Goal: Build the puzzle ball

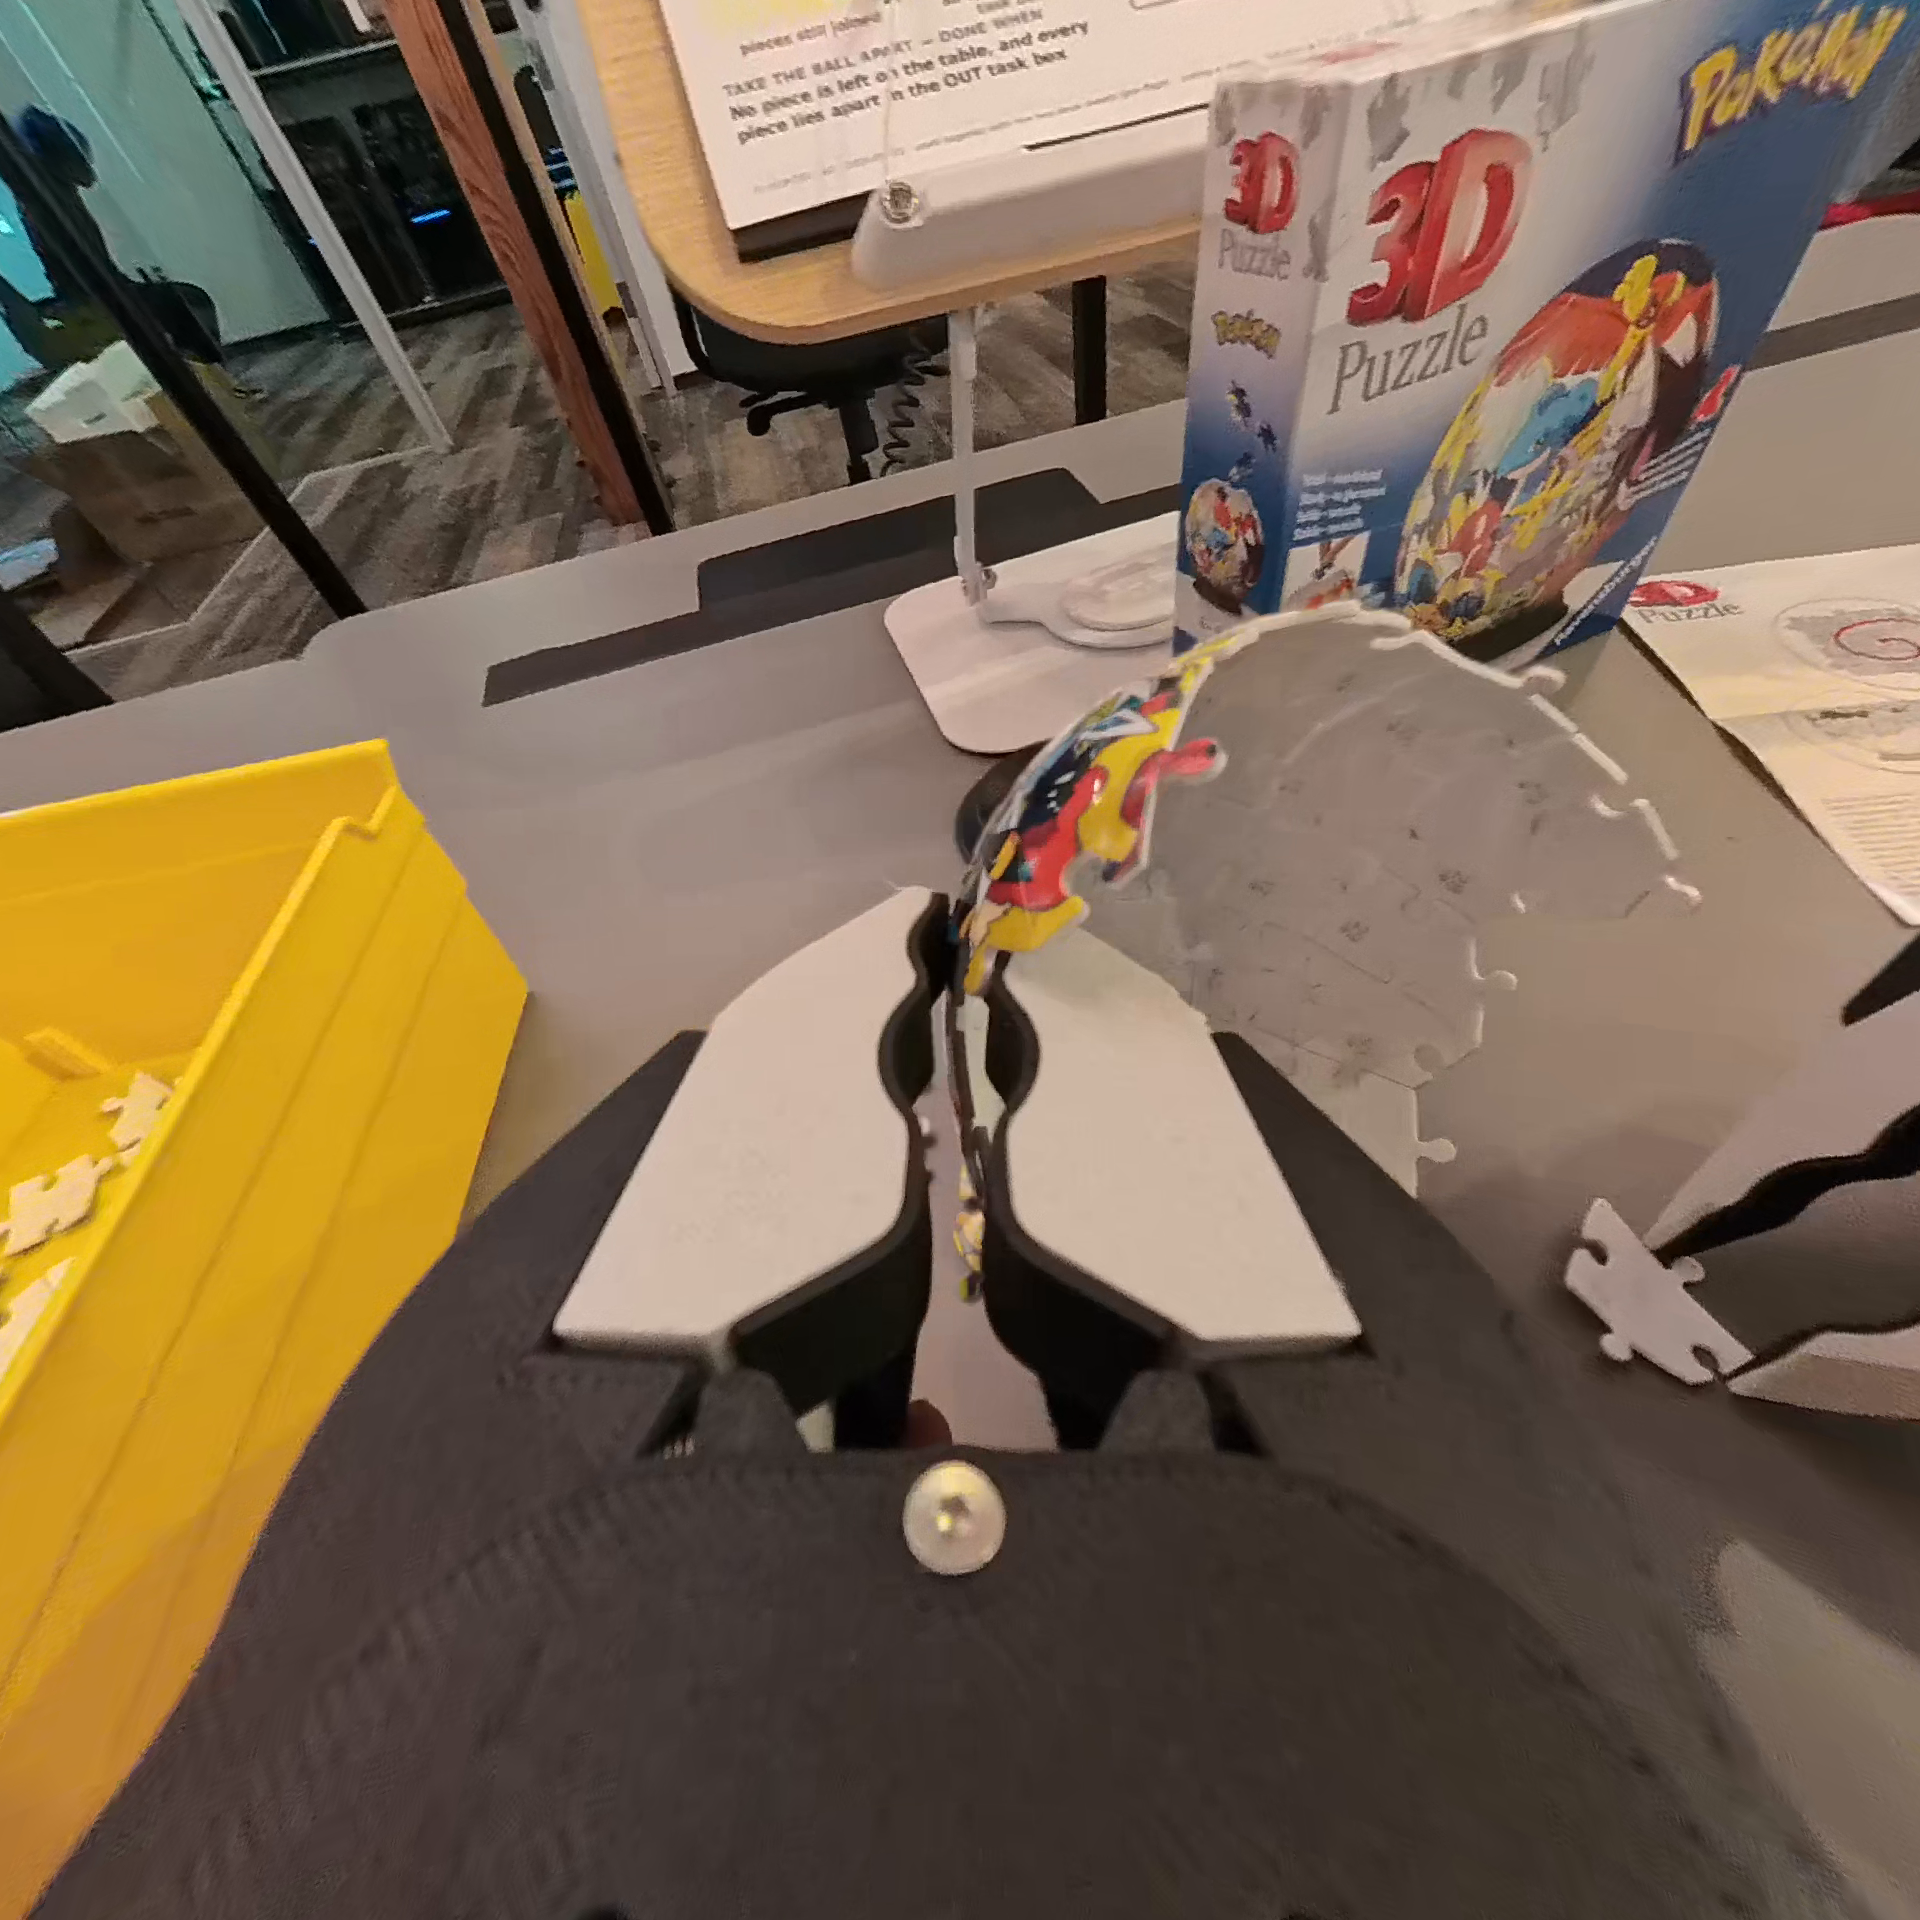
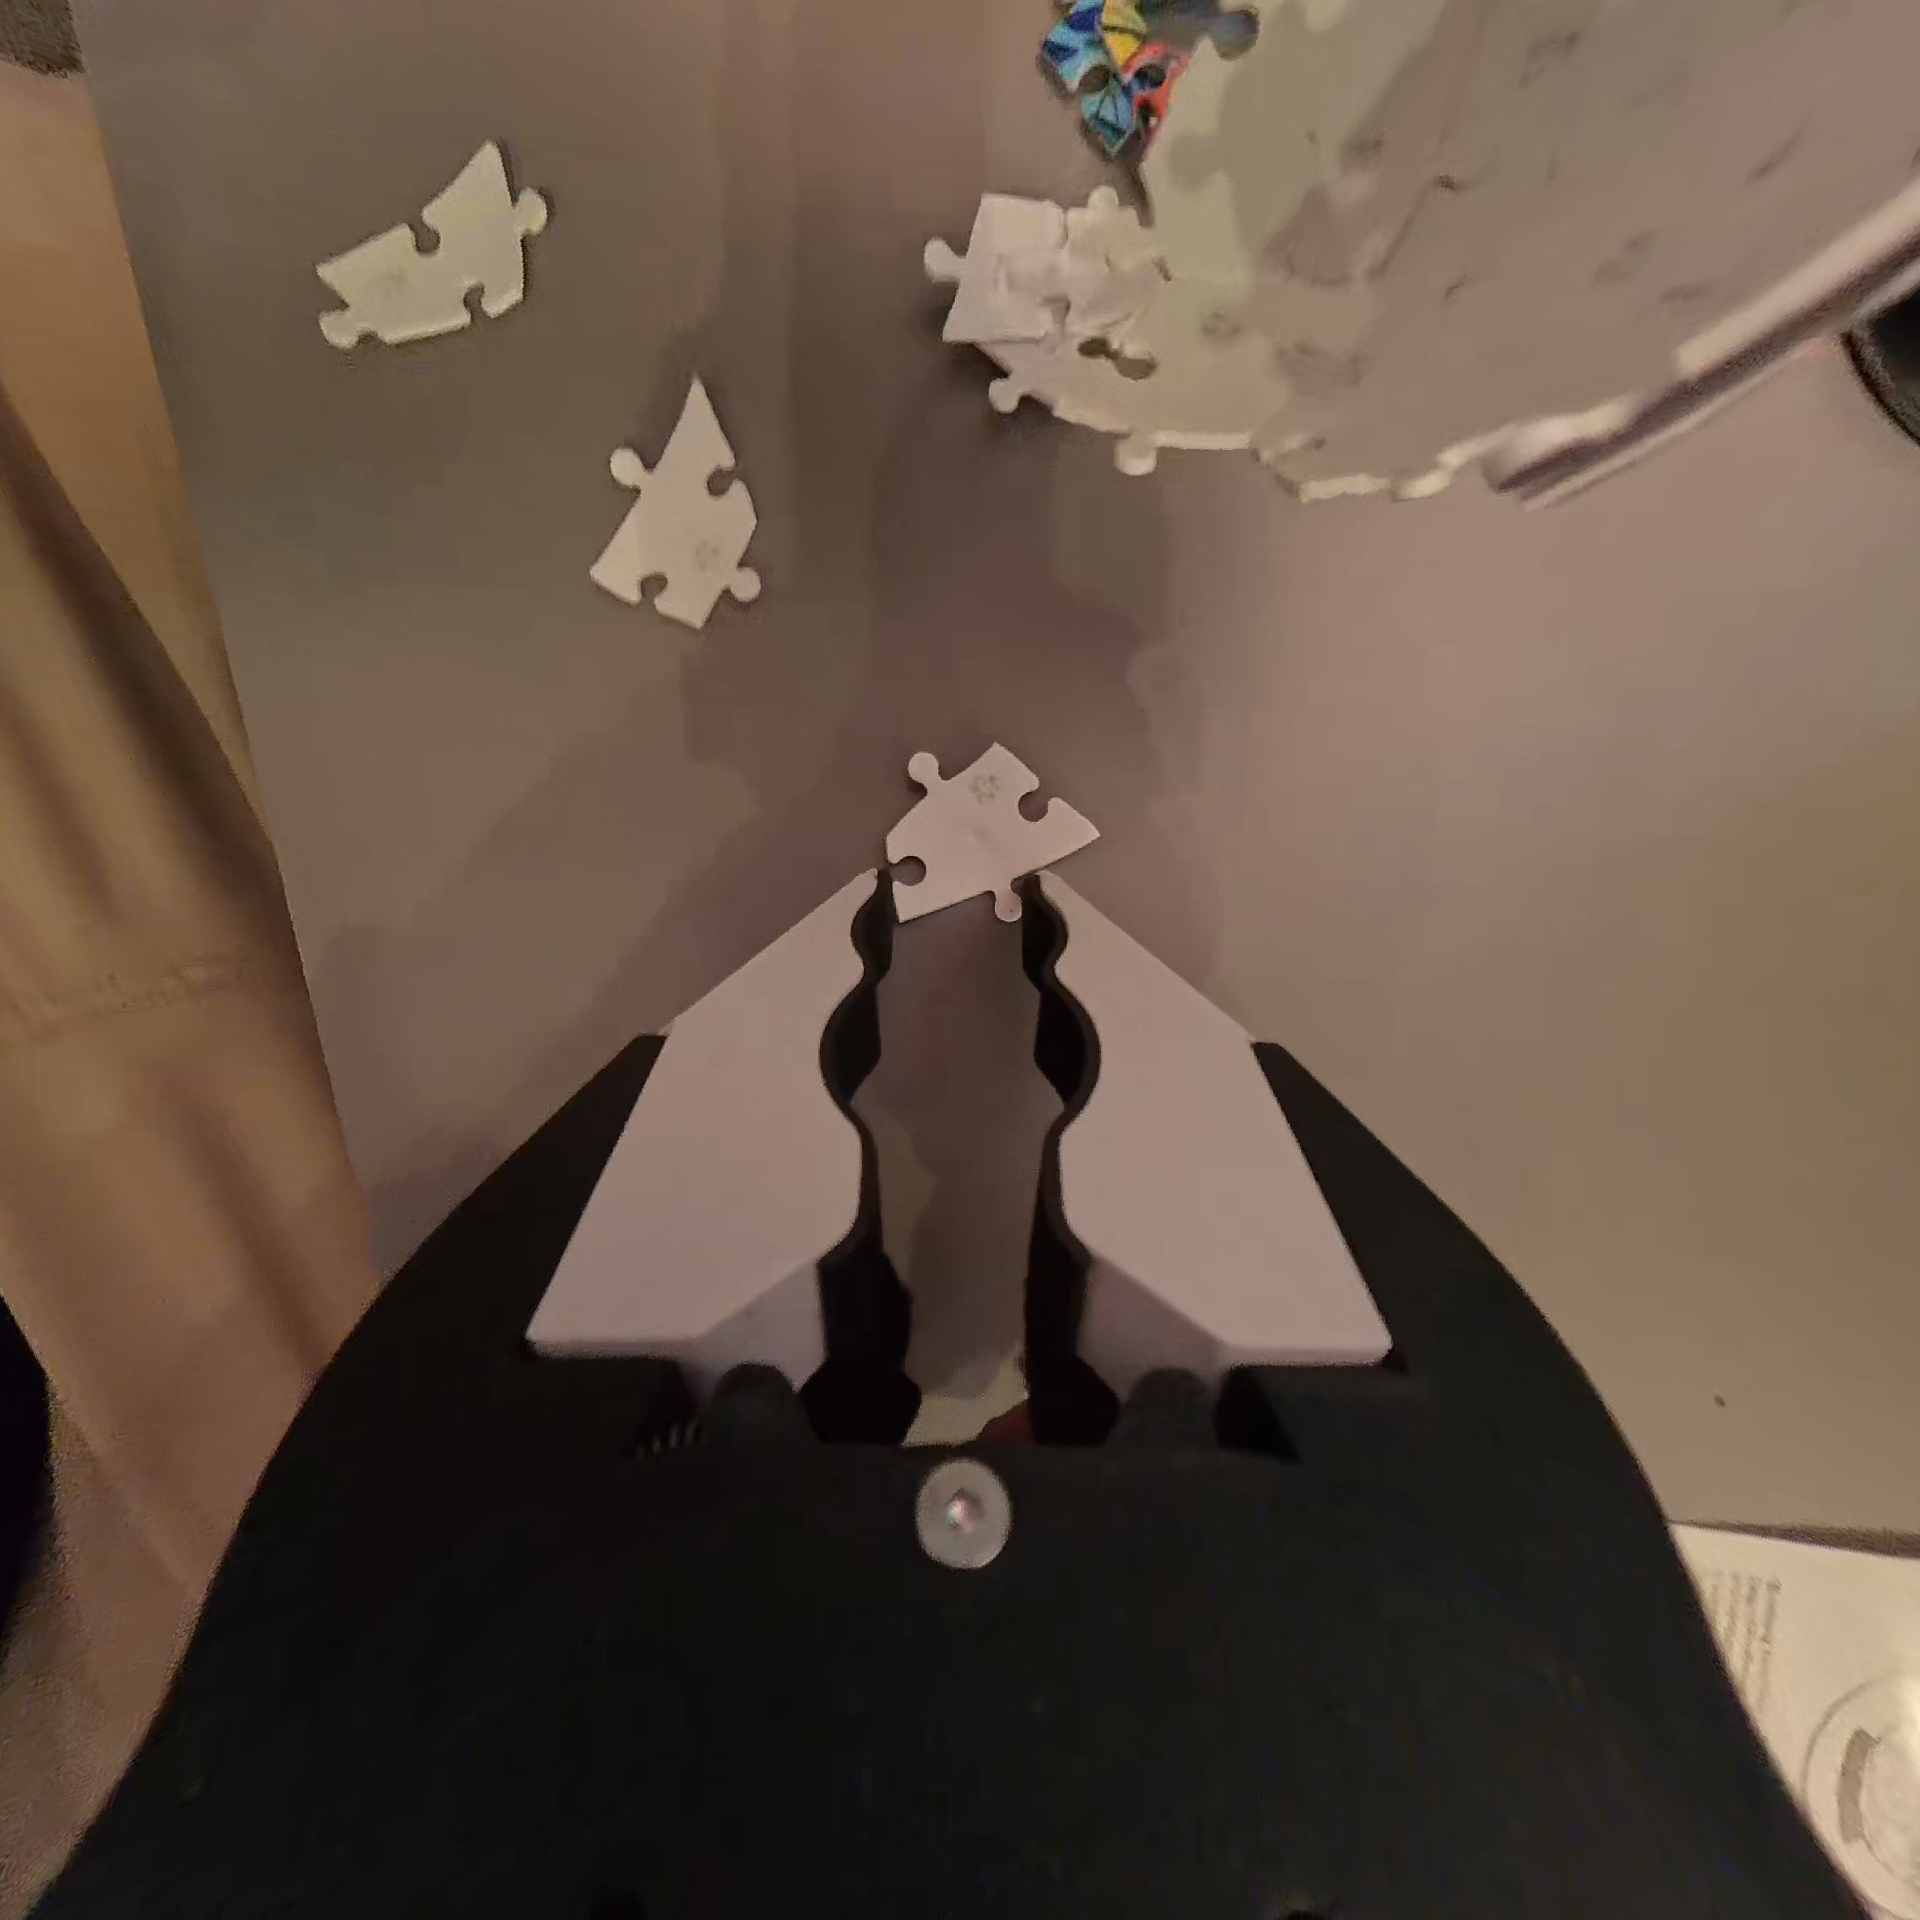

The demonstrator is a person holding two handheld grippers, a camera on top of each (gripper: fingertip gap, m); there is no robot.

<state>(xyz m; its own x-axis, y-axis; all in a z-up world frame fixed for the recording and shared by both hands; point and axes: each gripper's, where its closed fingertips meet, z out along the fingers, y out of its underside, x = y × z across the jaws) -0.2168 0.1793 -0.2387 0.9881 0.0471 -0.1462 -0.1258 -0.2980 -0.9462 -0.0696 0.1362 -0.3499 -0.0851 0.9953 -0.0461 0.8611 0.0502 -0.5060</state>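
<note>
My left gripper (image 1: 966,940) is shut on the rim of the partly built puzzle ball (image 1: 1351,862), a curved shell that is colourful outside and pale grey inside, held tilted above the grey table (image 1: 675,831). The shell also shows in the right wrist view (image 2: 1455,208), top right. My right gripper (image 2: 956,883) grips a single white puzzle piece (image 2: 987,831) between its fingertips, above the table. That gripper (image 1: 1787,1278) and the white puzzle piece (image 1: 1642,1309) also show at the right edge of the left wrist view, below the shell. Loose white pieces (image 2: 681,520) lie face down on the table.
A yellow bin (image 1: 260,987) with several loose pieces (image 1: 62,1195) stands at the left. The puzzle box (image 1: 1507,343) stands upright behind the shell, beside a white stand base (image 1: 966,675). An instruction sheet (image 1: 1829,717) lies at the right. A person's beige clothing (image 2: 125,935) borders the table. The grippers' ends are close to 20 cm from one another.
</note>
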